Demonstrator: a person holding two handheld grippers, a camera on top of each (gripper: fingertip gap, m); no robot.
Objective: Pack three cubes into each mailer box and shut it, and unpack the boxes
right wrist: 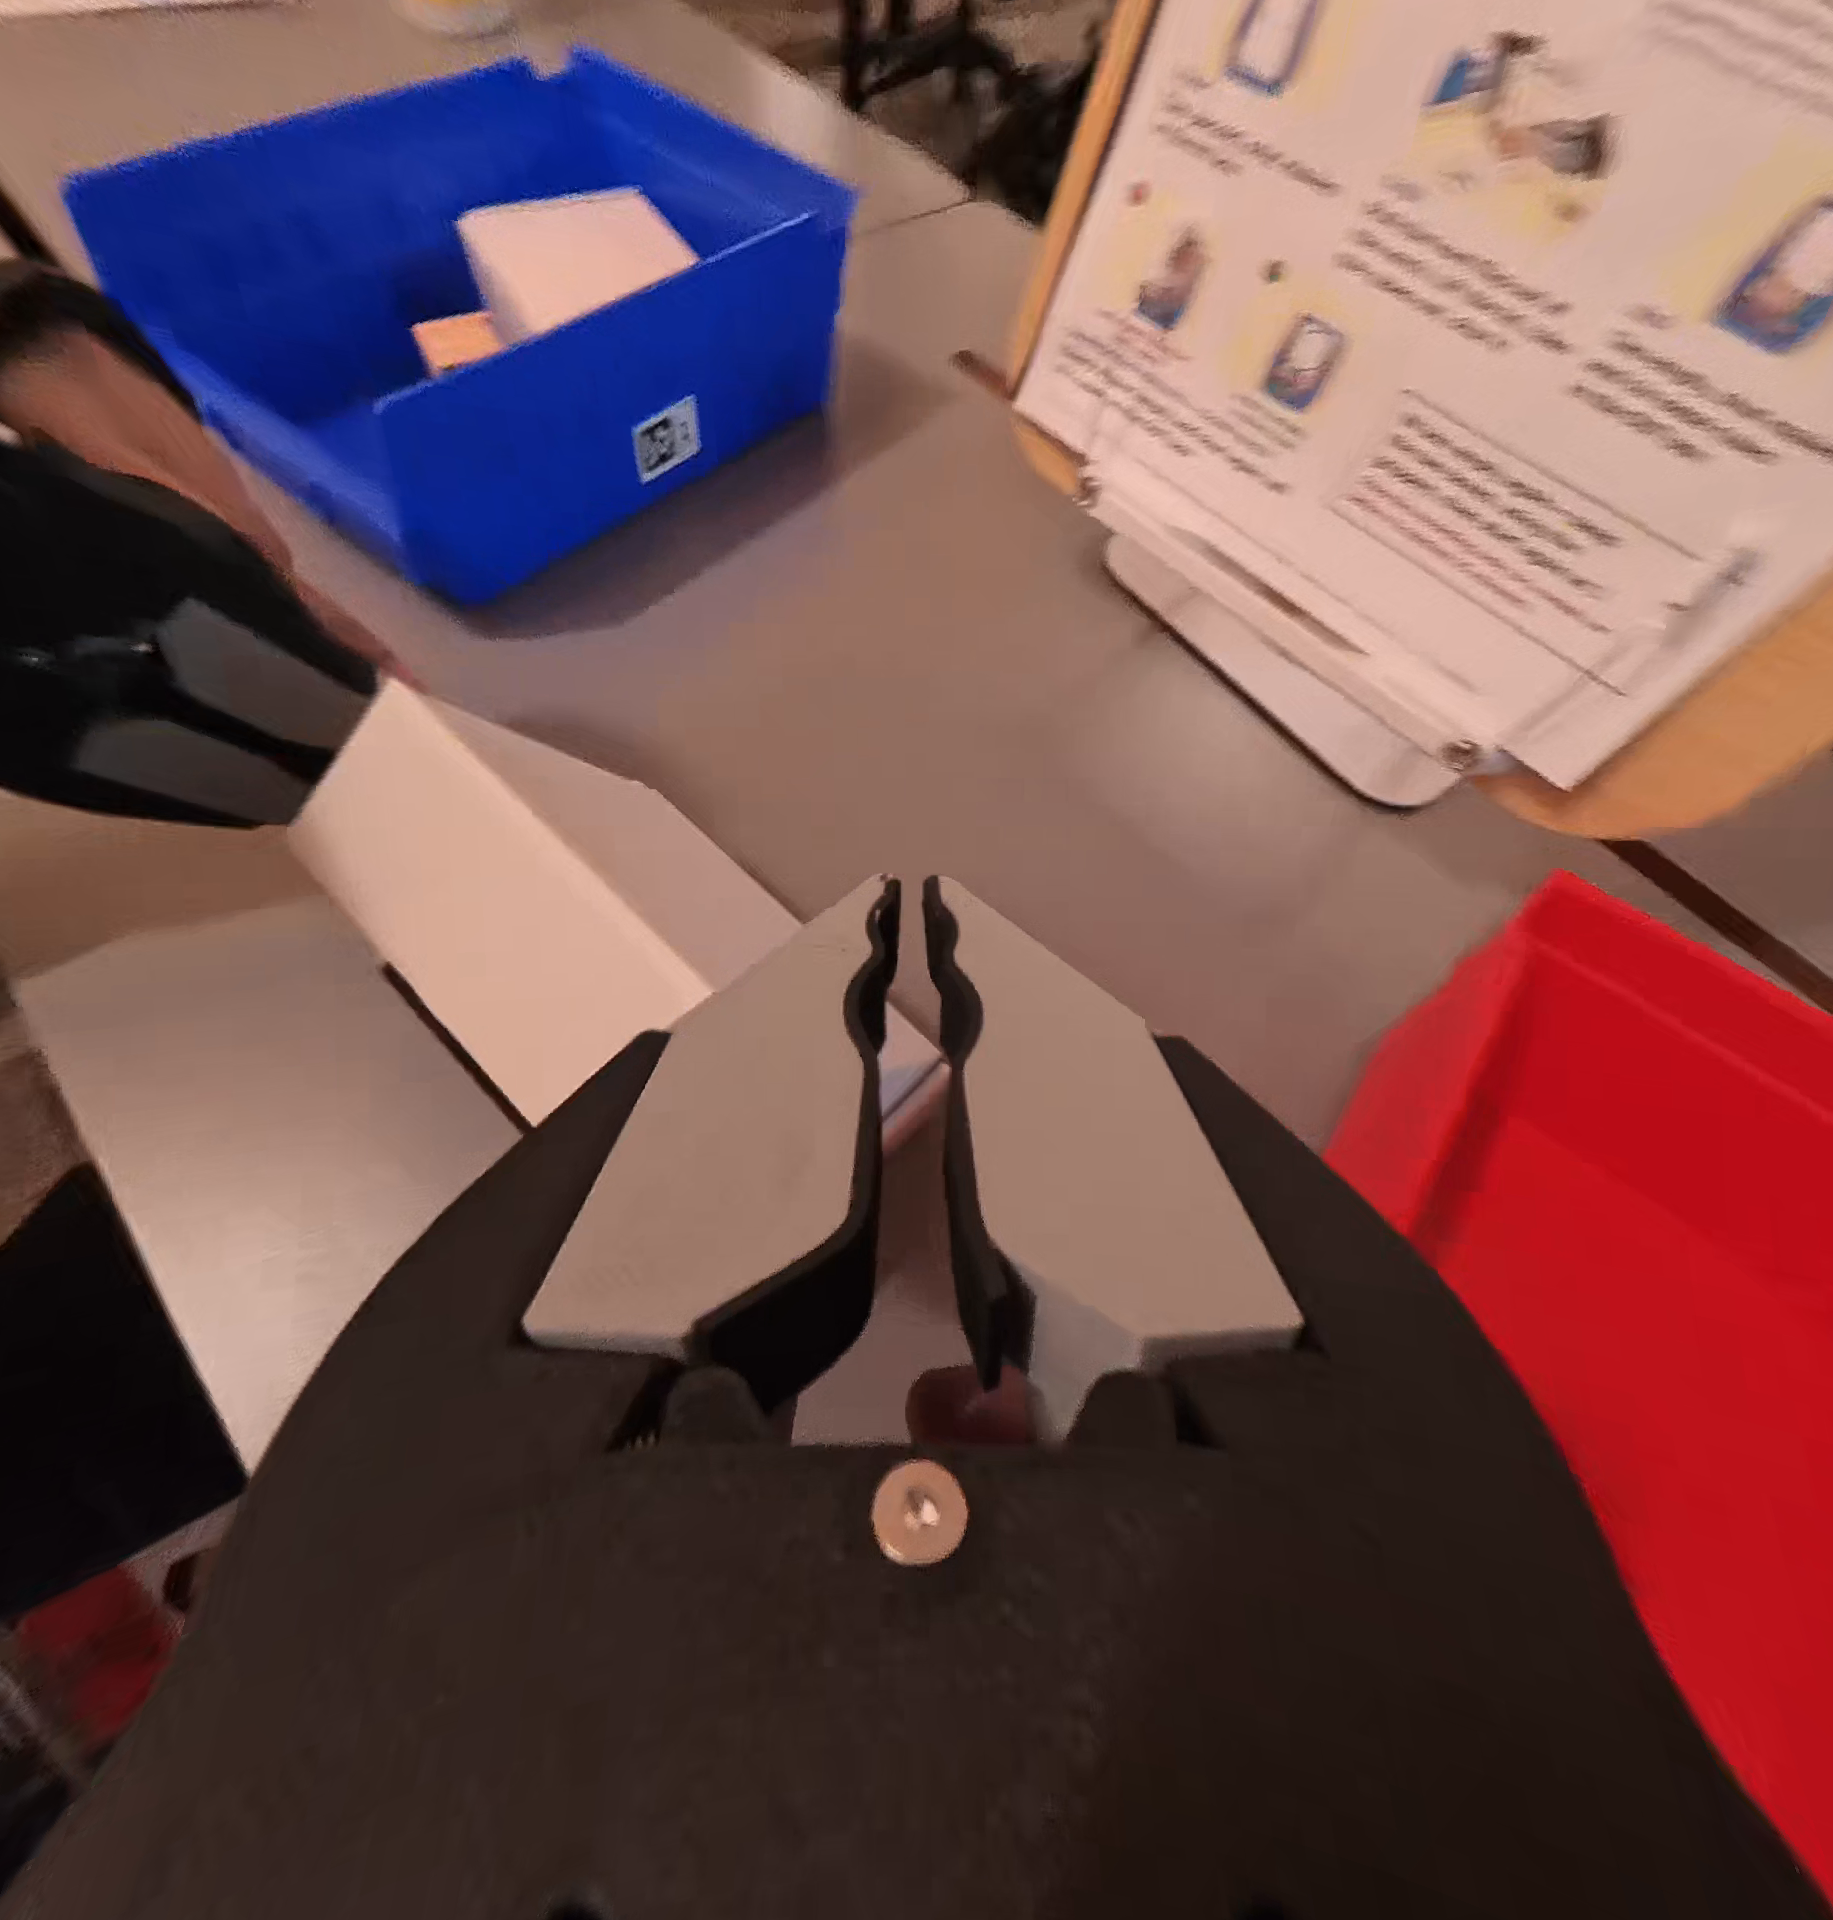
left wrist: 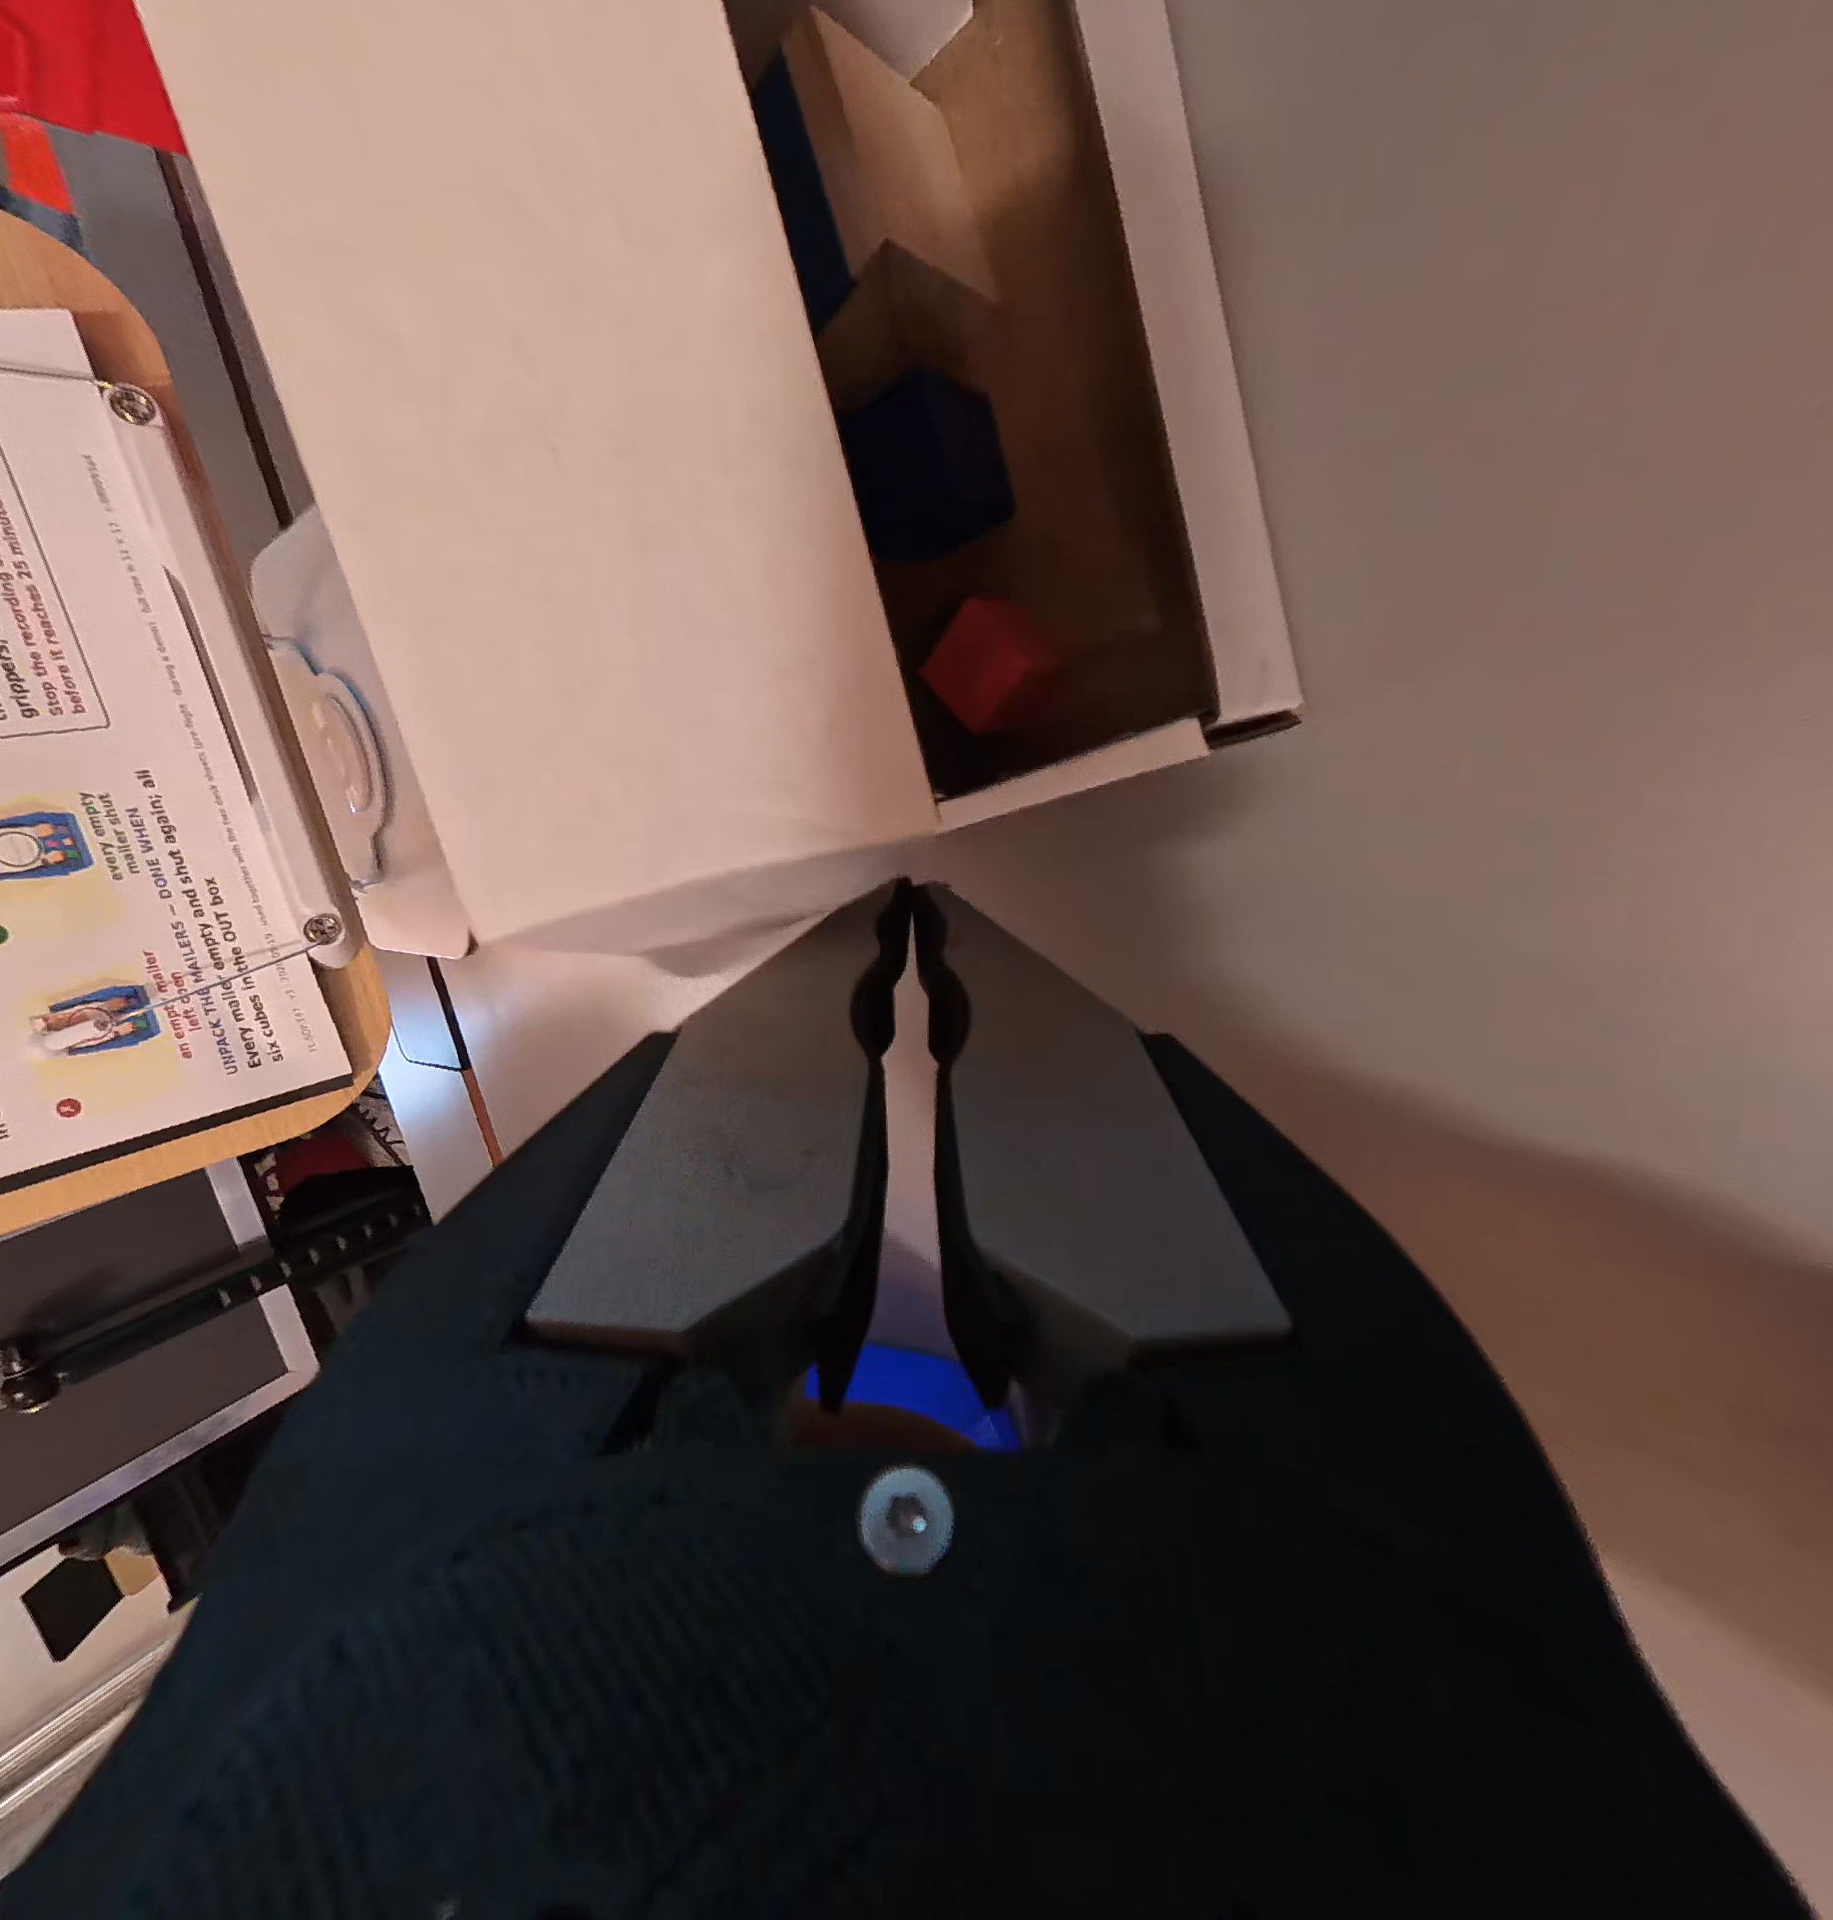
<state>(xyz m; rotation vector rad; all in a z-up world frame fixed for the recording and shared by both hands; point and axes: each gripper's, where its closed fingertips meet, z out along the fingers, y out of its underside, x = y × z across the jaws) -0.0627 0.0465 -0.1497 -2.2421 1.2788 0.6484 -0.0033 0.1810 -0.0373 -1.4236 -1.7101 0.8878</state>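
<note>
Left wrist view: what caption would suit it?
Left tool pinching the white lid of a mailer box holding a red cube and blue cube.

Cubes (left wrist: pixel 985 665) are seen inside the mailer box (left wrist: pixel 538 468) on the desk (left wrist: pixel 1514 520); an instruction board (left wrist: pixel 112 727) is placed left.

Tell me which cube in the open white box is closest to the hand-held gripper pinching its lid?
The red cube. It sits at the end of the mailer box nearest the left hand-held gripper; the blue cube lies farther in.
</note>
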